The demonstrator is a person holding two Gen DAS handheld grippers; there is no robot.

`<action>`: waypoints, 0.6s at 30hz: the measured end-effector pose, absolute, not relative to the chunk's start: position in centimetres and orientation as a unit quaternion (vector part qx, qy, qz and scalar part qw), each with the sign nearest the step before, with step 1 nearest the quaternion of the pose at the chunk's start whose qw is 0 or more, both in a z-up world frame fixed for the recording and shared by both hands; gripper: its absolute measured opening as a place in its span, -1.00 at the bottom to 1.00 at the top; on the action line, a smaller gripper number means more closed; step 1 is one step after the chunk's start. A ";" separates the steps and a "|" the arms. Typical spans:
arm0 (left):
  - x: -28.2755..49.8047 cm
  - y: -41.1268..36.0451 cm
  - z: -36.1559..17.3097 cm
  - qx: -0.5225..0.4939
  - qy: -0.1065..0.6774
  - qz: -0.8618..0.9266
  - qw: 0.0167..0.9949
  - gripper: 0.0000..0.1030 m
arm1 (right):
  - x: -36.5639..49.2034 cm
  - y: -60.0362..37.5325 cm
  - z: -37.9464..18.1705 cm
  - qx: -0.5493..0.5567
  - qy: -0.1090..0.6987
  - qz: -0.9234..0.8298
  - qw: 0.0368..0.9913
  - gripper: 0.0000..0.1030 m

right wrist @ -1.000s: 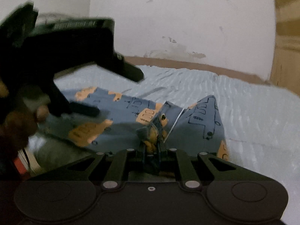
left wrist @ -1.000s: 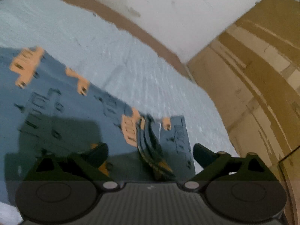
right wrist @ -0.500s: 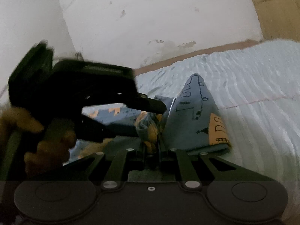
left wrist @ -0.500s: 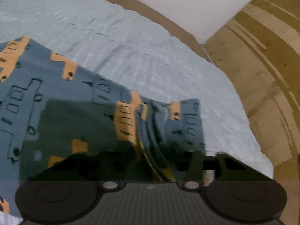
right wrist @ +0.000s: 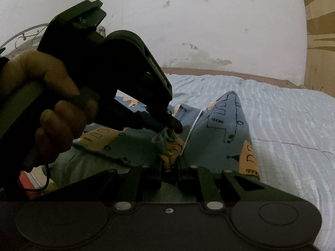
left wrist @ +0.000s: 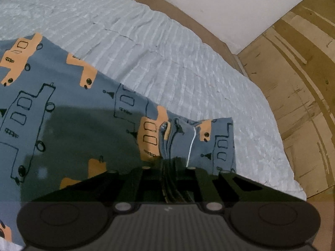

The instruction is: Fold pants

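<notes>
Nearest us, the right gripper (right wrist: pixel 170 168) is clamped on a bunched edge of the blue cotton pants with orange vehicle prints (left wrist: pixel 69 113), lying on the pale ribbed bedsheet (left wrist: pixel 167 48). Just beyond, the left gripper (left wrist: pixel 174 165) has just been closing onto the same gathered layers. A second ago its jaws stood wide. We should lift both evenly, keeping the layers together.

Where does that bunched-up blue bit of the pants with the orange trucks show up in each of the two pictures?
Left wrist view: the bunched blue fabric of the truck-print pants sits low centre, running into the left tool.
Right wrist view: centre, pinched by the right tool, with the left tool's tip on it.
Shared landmark: the thin white cord beside the bunch.
</notes>
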State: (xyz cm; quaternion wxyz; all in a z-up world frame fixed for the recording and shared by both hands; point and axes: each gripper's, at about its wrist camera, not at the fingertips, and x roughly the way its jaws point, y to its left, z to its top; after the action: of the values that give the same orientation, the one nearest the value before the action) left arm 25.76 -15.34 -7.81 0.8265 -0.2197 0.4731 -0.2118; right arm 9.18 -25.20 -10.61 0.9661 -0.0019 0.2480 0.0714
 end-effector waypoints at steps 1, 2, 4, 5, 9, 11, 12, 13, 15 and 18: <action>25.5 -15.4 -7.5 -0.216 0.468 -0.214 0.830 -0.82 | 9.2 -25.2 -10.6 -0.003 0.249 0.071 0.966 -0.72; 25.5 -15.5 -7.2 -0.212 0.463 -0.217 0.833 -0.83 | 9.2 -25.2 -10.4 -0.003 0.250 0.070 0.966 -0.72; 25.2 -15.4 -6.2 -0.203 0.451 -0.226 0.839 -0.83 | 9.2 -25.3 -9.9 0.003 0.247 0.066 0.967 -0.72; 25.1 -15.2 -5.7 -0.202 0.445 -0.230 0.842 -0.83 | 9.1 -25.3 -9.6 0.004 0.244 0.064 0.968 -0.73; 24.7 -13.8 -3.7 -0.196 0.425 -0.240 0.851 -0.83 | 7.7 -24.3 -8.0 0.002 0.224 0.067 0.972 -0.73; 24.6 -12.9 -2.8 -0.182 0.414 -0.242 0.858 -0.83 | 7.5 -23.6 -7.2 -0.002 0.217 0.075 0.973 -0.73; 24.5 -12.3 -2.3 -0.178 0.411 -0.243 0.861 -0.83 | 7.4 -23.3 -6.7 -0.002 0.214 0.081 0.974 -0.73; 24.4 -11.6 -2.0 -0.177 0.408 -0.242 0.862 -0.83 | 7.5 -23.0 -6.4 -0.002 0.212 0.087 0.973 -0.75; 24.2 -10.4 -1.5 -0.174 0.403 -0.235 0.867 -0.83 | 7.6 -22.1 -5.6 -0.005 0.210 0.104 0.972 -0.75; 23.9 -8.0 -1.0 -0.176 0.396 -0.218 0.874 -0.83 | 7.8 -20.3 -4.7 -0.020 0.207 0.133 0.969 -0.75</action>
State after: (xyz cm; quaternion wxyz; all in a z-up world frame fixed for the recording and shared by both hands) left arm 23.90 -7.95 -1.00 0.8742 -0.1765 0.3964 -0.2179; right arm 7.84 -20.28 -4.70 0.9691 -0.0197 0.2067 0.1332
